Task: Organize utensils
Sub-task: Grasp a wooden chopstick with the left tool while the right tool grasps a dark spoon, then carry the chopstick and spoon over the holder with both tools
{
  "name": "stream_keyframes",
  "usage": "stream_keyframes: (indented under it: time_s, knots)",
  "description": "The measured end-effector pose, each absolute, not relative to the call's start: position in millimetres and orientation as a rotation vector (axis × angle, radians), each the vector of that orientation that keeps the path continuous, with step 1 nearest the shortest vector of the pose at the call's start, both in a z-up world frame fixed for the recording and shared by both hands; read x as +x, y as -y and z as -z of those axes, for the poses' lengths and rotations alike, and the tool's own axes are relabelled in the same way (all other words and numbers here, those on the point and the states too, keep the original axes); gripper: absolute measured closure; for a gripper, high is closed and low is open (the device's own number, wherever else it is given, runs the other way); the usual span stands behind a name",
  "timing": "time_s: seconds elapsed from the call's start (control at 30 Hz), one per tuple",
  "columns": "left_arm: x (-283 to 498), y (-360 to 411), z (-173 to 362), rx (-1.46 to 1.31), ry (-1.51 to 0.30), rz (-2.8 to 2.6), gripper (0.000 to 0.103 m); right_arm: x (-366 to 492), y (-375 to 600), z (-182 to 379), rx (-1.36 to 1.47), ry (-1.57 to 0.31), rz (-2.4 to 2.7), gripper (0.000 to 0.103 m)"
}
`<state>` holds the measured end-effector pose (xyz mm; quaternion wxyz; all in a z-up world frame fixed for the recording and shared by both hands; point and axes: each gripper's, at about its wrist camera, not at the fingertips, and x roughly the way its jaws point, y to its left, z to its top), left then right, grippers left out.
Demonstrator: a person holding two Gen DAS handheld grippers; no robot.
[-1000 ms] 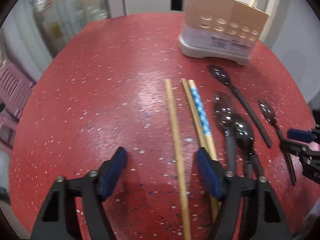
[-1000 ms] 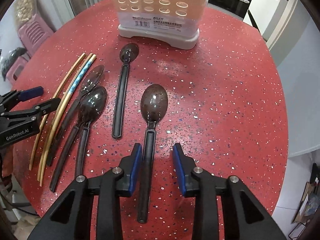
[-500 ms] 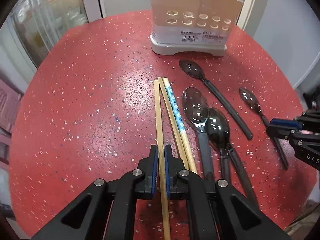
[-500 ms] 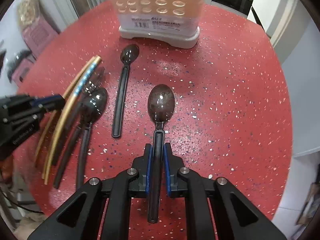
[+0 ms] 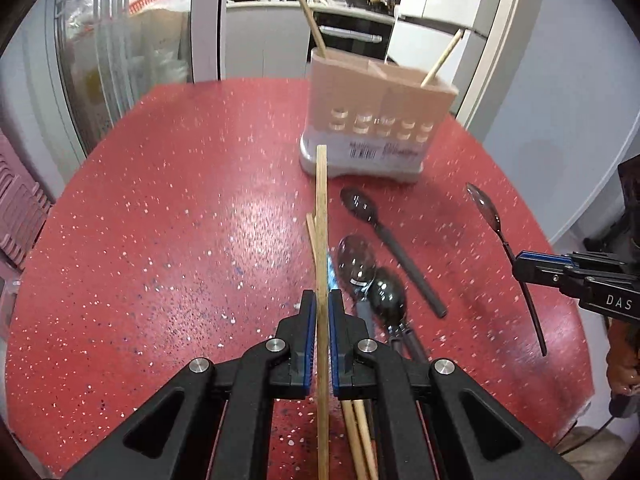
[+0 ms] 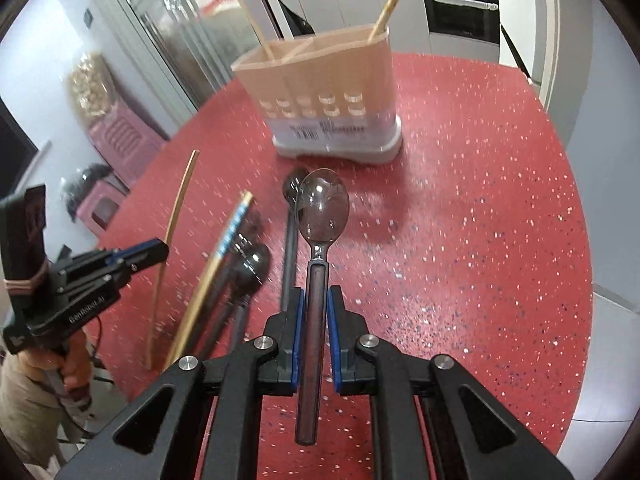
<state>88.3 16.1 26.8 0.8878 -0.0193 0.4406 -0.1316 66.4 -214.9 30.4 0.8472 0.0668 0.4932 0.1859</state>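
On the red counter [image 5: 168, 208]: you have one utensil clamped in each gripper, both lifted clear of the surface.
Left gripper [image 5: 319, 320]: jaws pressed together on a plain wooden chopstick [image 5: 321, 216], gripped around mid-length.
Chopstick handling: likely light, stiff and smooth; it may pivot in the pads, so keep your hold near the middle.
Chopstick axis: long axis runs near to far, far tip aimed at the utensil holder [image 5: 380, 120].
Right gripper [image 6: 316, 320]: jaws clamped on the handle of a dark translucent spoon [image 6: 322, 212].
Spoon handling: probably light rigid plastic, bowl-heavy; a handle grip just behind the neck suits it.
Spoon axis: near to far, bowl leading toward the holder.
Left behind: other spoons [image 5: 362, 208] and chopsticks lie between the grippers.
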Motion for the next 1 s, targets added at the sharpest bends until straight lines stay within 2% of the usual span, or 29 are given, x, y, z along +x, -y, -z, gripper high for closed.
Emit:
stream_keyframes:
  time_s: [0.4,1.0]
  knots:
    - [86,-26,-73,-0.107,-0.801,0.265,0.071,64,218,-73,0.168,-0.927,-0.426,0.091]
    - [125,-6,-153,-0.119,-0.622,0.295,0.071,95,222,-118,0.166,-0.821,-0.451,0.091]
